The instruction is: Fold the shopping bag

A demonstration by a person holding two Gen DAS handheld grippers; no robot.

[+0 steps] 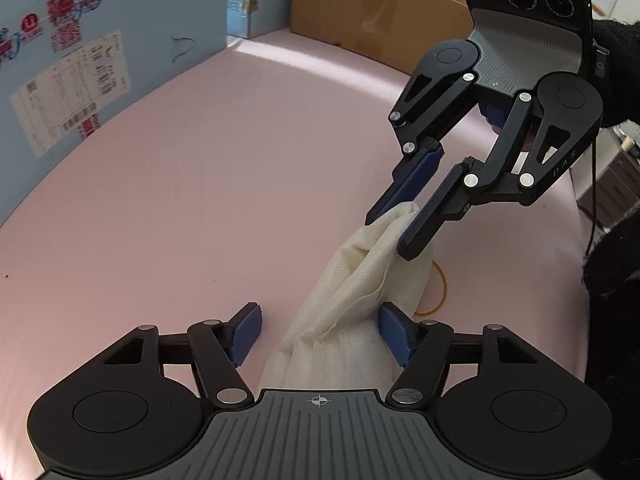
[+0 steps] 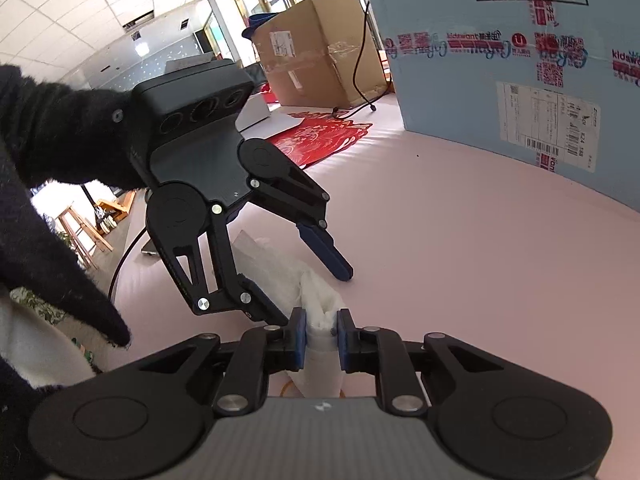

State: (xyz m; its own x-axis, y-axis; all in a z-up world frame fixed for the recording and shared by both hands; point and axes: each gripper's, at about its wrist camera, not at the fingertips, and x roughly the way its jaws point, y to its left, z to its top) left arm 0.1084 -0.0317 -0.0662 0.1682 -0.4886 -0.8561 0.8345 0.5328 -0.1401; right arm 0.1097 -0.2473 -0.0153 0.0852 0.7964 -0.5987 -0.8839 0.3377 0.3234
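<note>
Shopping bag (image 1: 360, 280) | right gripper (image 2: 322, 334) clamps its end | left gripper (image 1: 320, 330) agape around it

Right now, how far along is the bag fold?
Done: the white bag is gathered into a narrow bundle on the pink table. In hand: the right gripper pinches one end; the left gripper stands open around it. Left: a flat, finished fold.

A pale blue printed carton (image 2: 520, 80) stands on the pink table (image 2: 460, 240). Behind it to the left sits a brown cardboard box (image 2: 316, 48), with a red patterned sheet (image 2: 320, 136) lying before that box.
</note>
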